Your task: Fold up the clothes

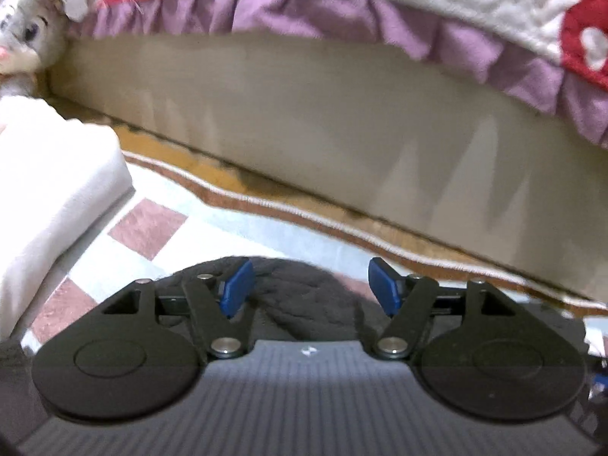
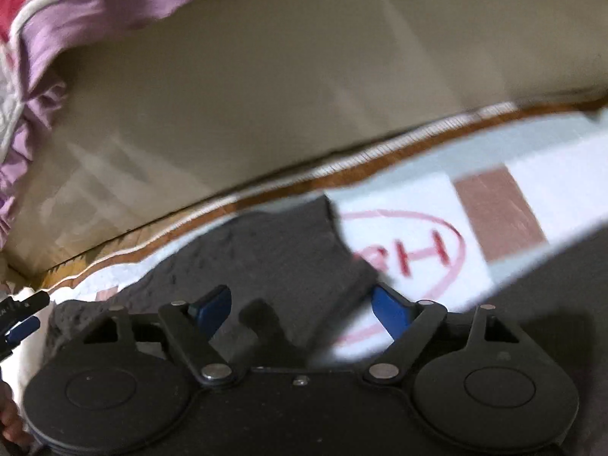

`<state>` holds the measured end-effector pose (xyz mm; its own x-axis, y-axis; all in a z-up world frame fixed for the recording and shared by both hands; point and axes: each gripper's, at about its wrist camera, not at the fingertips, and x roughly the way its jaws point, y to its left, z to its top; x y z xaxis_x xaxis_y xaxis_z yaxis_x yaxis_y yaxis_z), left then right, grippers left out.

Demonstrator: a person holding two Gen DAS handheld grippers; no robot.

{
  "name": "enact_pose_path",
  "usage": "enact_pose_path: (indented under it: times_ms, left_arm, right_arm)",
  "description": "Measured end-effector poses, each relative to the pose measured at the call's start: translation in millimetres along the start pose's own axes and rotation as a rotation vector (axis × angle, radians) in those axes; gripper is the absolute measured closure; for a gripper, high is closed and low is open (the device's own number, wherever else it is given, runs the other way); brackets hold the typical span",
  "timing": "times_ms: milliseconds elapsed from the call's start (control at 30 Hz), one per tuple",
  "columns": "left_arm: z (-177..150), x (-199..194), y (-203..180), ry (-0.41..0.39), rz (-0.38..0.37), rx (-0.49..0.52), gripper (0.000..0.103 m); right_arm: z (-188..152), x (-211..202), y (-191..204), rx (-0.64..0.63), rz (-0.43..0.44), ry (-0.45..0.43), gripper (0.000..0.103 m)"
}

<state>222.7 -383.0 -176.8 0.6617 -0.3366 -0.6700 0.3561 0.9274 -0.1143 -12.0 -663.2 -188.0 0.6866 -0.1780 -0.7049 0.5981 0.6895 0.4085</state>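
Clearly both tongs stand spread with nothing pinched. The left gripper (image 1: 309, 288) has its blue pads wide apart above a rounded hump of the dark grey knitted garment (image 1: 300, 304), which lies beneath the gap without either pad pressing on it. The right gripper (image 2: 302, 309) is spread likewise; the same dark grey knitted garment (image 2: 266, 250) lies under and ahead of it, one blunt corner reaching toward a red oval logo (image 2: 402, 250) printed on the mat. At the left edge of the right wrist view, a blue pad and black arm of the other tool show just beside the cloth.

Outward from there, the garment rests on a pale checked mat (image 1: 152, 228) with dusty-pink squares, spread on the floor along the beige bed base (image 1: 304, 114). A quilt with a purple frill (image 1: 342, 19) hangs over that base, a grey plush toy (image 1: 22, 38) sits at the far left, and a white folded bundle (image 1: 49, 190) lies near the left gripper.

By my judgement a fold is set down, both hands free. The next move calls for choosing fresh edges, lowering the pads astride them, and closing before lifting.
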Motion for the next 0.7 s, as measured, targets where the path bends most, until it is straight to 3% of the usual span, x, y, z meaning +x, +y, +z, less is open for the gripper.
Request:
enact_pose_path:
  times_ms: [33,67,167,333,433,500,700]
  left_arm:
    - [3,5,4,0.022,0.003,0.027,0.036]
    - [4,9,6,0.032,0.008,0.069,0.036]
    - [5,15,19,0.049,0.005,0.181,0.036]
    - [10,12,49,0.088,-0.098,0.168,0.032]
    - [7,16,59,0.112,-0.108,0.180,0.032]
    - [4,19,63,0.126,-0.103,0.199,0.031]
    - [1,42,51,0.192,-0.112,0.301,0.025]
  right_arm:
    - [-2,5,9,-0.065,-0.007,-0.016,0.044]
    - [-3,9,16,-0.119,-0.005,-0.033,0.085]
    - [3,1,30,-0.202,0.035,-0.139,0.084]
    - [29,-61,40,-0.192,0.181,-0.391,0.085]
    - [36,-93,39,-0.179,0.247,-0.499,0.085]
    - [38,-99,33,-0.153,0.273,-0.498,0.085]
    - [38,-80,15,-0.083,0.226,-0.432,0.085]
